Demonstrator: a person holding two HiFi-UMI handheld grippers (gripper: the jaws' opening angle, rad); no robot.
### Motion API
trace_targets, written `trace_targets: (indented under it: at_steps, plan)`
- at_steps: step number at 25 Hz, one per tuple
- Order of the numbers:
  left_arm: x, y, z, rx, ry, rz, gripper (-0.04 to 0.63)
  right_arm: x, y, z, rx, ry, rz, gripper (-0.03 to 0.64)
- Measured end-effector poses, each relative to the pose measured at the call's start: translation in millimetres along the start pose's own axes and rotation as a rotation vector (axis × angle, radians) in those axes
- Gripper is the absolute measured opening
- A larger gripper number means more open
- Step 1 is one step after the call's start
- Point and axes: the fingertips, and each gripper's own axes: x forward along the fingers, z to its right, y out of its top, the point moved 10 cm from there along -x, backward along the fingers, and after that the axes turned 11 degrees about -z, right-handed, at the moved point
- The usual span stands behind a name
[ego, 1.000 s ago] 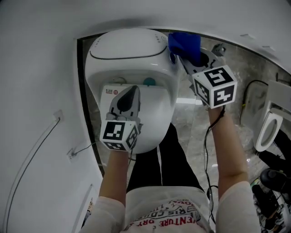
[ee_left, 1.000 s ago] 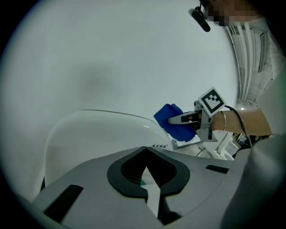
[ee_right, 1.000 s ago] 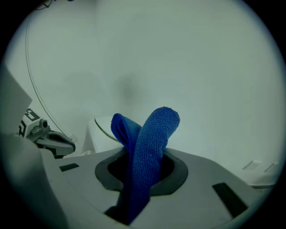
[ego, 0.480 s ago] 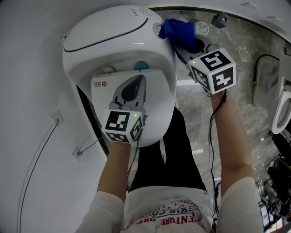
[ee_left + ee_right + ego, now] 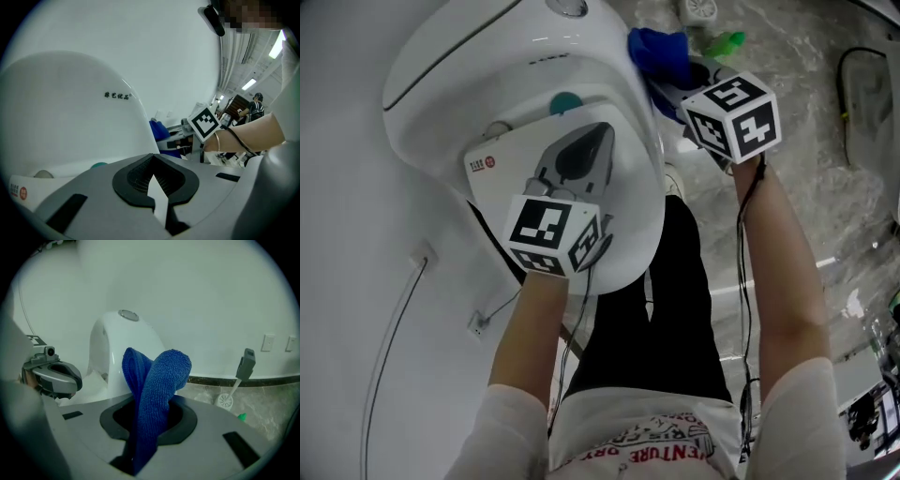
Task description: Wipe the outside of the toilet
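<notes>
The white toilet [image 5: 487,66] fills the upper left of the head view, its lid closed. My left gripper [image 5: 600,133] lies on the lid [image 5: 628,216], shut and holding nothing. My right gripper [image 5: 671,79] is shut on a blue cloth [image 5: 658,49] that presses against the toilet's right side. In the right gripper view the blue cloth [image 5: 159,376] stands folded up out of my right gripper [image 5: 149,422], with the toilet [image 5: 115,345] just behind it. In the left gripper view my left gripper [image 5: 153,183] points at the toilet's back part [image 5: 70,122].
A white wall [image 5: 347,234] runs along the left with a cable [image 5: 394,309]. A toilet brush [image 5: 233,386] and a green object [image 5: 724,41] stand on the marble floor [image 5: 806,187] to the right. The person's legs are close in front of the bowl.
The head view has swung, so the toilet now sits higher and tilted. The right gripper still holds the cloth on the toilet's right side. The left gripper stays on the lid.
</notes>
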Motion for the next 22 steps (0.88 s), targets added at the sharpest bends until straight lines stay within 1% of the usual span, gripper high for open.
trace_targets:
  at_steps: [3,8,12,15,18,22]
  plan:
    - [7.8,-13.4,11.7,0.027,-0.027,-0.020,0.006,7.0,-35.0,-11.3,0.017,-0.004,-0.026,0.072]
    - [6.5,-33.7,37.5,0.083,-0.105,-0.017,0.006,10.4,-89.9,-30.2,0.057,-0.017,-0.063,0.072]
    - [-4.1,-58.6,52.2,0.087,-0.145,-0.037,0.006,10.0,-125.6,-48.6,0.089,-0.025,-0.084,0.072]
    - [-14.8,-75.1,60.0,0.099,-0.157,-0.045,0.006,9.4,-148.7,-66.4,0.102,-0.021,-0.093,0.072]
    - [-22.8,-91.1,73.5,0.093,-0.165,-0.040,0.006,2.8,-170.6,-86.6,0.078,-0.014,-0.116,0.072]
    - [-32.9,-112.5,94.3,0.092,-0.146,-0.024,0.006,-5.8,-200.0,-109.5,0.055,-0.011,-0.135,0.072]
